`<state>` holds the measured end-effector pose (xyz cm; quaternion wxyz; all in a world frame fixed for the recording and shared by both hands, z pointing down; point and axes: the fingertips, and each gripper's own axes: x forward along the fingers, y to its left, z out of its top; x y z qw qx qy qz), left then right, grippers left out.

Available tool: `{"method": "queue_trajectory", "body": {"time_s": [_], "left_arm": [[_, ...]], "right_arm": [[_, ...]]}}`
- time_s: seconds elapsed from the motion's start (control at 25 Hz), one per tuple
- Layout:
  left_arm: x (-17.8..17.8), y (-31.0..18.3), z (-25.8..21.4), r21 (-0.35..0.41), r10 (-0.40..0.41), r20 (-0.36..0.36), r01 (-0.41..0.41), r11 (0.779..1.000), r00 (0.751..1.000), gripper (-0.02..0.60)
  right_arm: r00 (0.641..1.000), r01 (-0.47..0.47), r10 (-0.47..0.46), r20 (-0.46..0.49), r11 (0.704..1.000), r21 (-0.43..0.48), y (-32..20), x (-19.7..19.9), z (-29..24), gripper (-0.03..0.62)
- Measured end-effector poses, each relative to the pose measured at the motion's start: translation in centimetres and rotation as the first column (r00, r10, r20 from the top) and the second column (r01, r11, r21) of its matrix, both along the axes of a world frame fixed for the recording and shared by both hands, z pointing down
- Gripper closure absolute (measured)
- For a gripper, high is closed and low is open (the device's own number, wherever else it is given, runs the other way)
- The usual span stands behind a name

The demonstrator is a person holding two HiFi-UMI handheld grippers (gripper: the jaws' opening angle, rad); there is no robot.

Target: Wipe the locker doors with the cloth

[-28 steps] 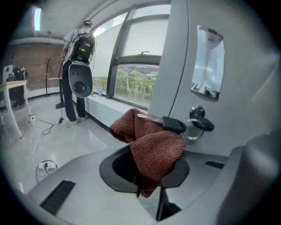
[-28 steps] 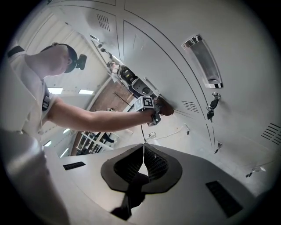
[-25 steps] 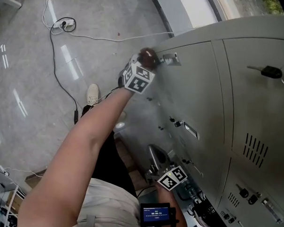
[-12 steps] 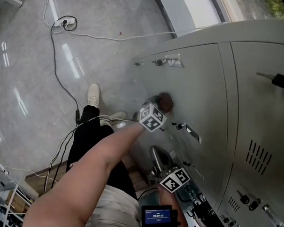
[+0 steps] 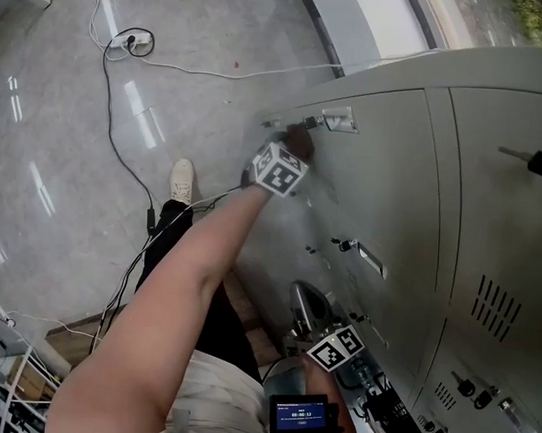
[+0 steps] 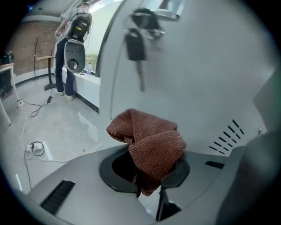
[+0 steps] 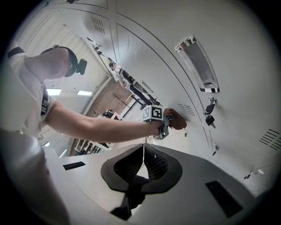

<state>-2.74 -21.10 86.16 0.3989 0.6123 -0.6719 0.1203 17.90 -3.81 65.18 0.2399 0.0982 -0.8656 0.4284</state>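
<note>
My left gripper has swept back up the locker door from mid-panel to near its top edge. Its jaws clamp the cloth, which bunches out past the tips just below the key. My right gripper sits low, jaws together and empty.

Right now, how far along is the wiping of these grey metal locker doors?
Done: cannot tell; no door shows a mark of finished wiping. In hand: the left gripper clamps the reddish-brown knitted cloth at one door, by its black key. Left, likely: the rest of that door and the other doors; the right gripper is shut, empty.
</note>
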Motion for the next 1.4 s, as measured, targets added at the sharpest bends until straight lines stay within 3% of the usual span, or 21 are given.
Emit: {"method": "queue_trajectory", "body": {"time_s": [0.12, 0.2, 0.28, 0.36, 0.6, 0.68, 0.76, 0.92, 1.12, 1.24, 1.4], "left_arm": [[-6.1, -0.5, -1.0, 0.012, -0.084, 0.06, 0.083, 0.996, 0.995, 0.511], [-9.4, -0.7, -2.5, 0.059, -0.152, 0.076, 0.147, 0.987, 0.986, 0.511], [-11.5, -0.5, -4.2, 0.129, -0.257, 0.011, 0.253, 0.959, 0.966, 0.511], [-12.3, 0.0, -5.6, 0.166, -0.296, -0.016, 0.295, 0.941, 0.955, 0.511], [-8.8, 5.2, -8.7, 0.149, -0.139, 0.054, 0.13, 0.98, 0.989, 0.511], [-7.5, 7.4, -10.5, 0.154, -0.069, 0.078, 0.057, 0.986, 0.995, 0.511], [-6.7, 10.1, -12.5, 0.161, -0.048, 0.062, 0.037, 0.986, 0.997, 0.511], [-5.6, 15.9, -17.9, 0.186, -0.092, 0.003, 0.09, 0.978, 0.996, 0.511], [-5.5, 19.7, -26.5, 0.265, -0.028, 0.052, 0.014, 0.964, 0.998, 0.511], [-5.3, 20.5, -31.2, 0.326, 0.027, 0.068, -0.048, 0.944, 0.997, 0.511], [-4.7, 20.4, -36.9, 0.397, 0.036, 0.049, -0.053, 0.916, 0.998, 0.511]], "right_arm": [[1.0, -0.002, 0.002, -0.002, 1.0, 0.006, -0.3, 0.2, 0.0, 0.576], [1.0, -0.006, 0.006, 0.001, 1.0, 0.012, -0.6, 0.1, -0.2, 0.576], [1.0, -0.008, 0.008, 0.005, 1.0, 0.019, -0.7, -0.2, -0.6, 0.576], [1.0, -0.003, 0.002, 0.017, 0.999, 0.035, -0.9, -0.8, -1.2, 0.576], [0.997, 0.004, -0.012, 0.072, 0.994, 0.111, -2.0, -2.6, -5.5, 0.576], [0.995, -0.002, -0.012, 0.101, 0.99, 0.14, -2.4, -3.4, -7.0, 0.576], [0.992, -0.002, -0.019, 0.127, 0.986, 0.168, -2.6, -4.1, -8.5, 0.576], [0.985, 0.015, -0.052, 0.164, 0.975, 0.22, -2.9, -5.0, -11.4, 0.576], [0.969, -0.023, -0.044, 0.242, 0.964, 0.267, -3.5, -6.9, -15.4, 0.576], [0.954, -0.05, -0.04, 0.297, 0.956, 0.288, -3.8, -8.3, -18.1, 0.576], [0.931, -0.061, -0.065, 0.359, 0.942, 0.33, -4.4, -9.6, -22.4, 0.576]]}}
